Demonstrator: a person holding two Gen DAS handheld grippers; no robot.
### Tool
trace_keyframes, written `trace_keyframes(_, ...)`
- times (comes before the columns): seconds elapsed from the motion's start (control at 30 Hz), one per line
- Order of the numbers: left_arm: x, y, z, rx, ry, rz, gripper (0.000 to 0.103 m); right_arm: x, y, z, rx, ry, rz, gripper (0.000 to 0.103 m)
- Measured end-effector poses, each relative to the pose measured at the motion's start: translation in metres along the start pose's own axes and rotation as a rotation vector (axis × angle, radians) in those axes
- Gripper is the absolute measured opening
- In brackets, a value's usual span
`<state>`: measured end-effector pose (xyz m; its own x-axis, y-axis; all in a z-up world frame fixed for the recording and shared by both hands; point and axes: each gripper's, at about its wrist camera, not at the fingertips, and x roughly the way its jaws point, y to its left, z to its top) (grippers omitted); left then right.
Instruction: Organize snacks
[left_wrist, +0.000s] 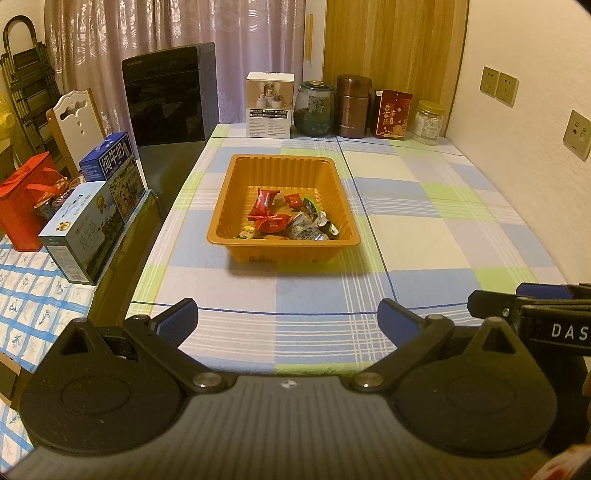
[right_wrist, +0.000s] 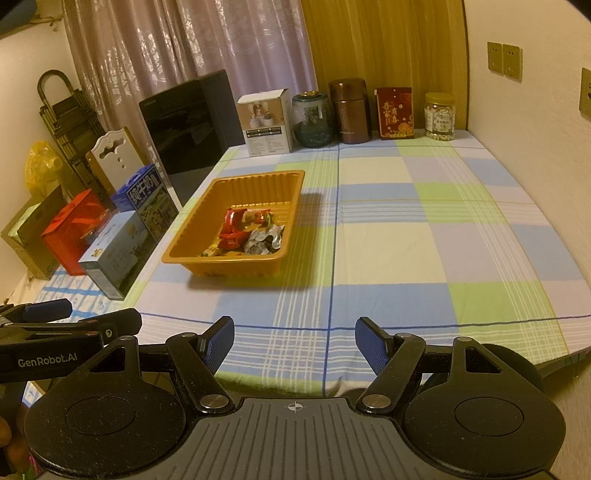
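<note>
Inside the orange tray (left_wrist: 236, 192), light, crinkly snacks (left_wrist: 273, 221) want pinching by their twisted ends; both tongs, left (left_wrist: 287, 322) and right (right_wrist: 294, 343), gape empty.

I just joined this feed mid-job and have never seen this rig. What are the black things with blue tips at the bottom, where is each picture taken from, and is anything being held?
No robot arm here: a person holds a two-finger claw in each hand, with a wide-angle camera on each looking forward along the fingers. One picture comes from the left claw, the other from the right claw. The blue tips are the finger pads. Both claws stand open and hold nothing. Ahead, on a checked tablecloth, sits an orange tray with wrapped snacks piled at its near end. Along the far edge stand a white box, jars and a red packet.
</note>
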<state>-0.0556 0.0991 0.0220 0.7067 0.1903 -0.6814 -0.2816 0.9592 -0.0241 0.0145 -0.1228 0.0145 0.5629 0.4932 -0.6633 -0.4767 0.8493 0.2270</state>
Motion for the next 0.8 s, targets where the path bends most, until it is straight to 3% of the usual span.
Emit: trace_keyframes(0.8,-0.0004,-0.0024,-0.0005,0.000,-0.001,-0.002,0.103,0.0012,-0.0022,0.0002,0.005,0.000,-0.001,0.072)
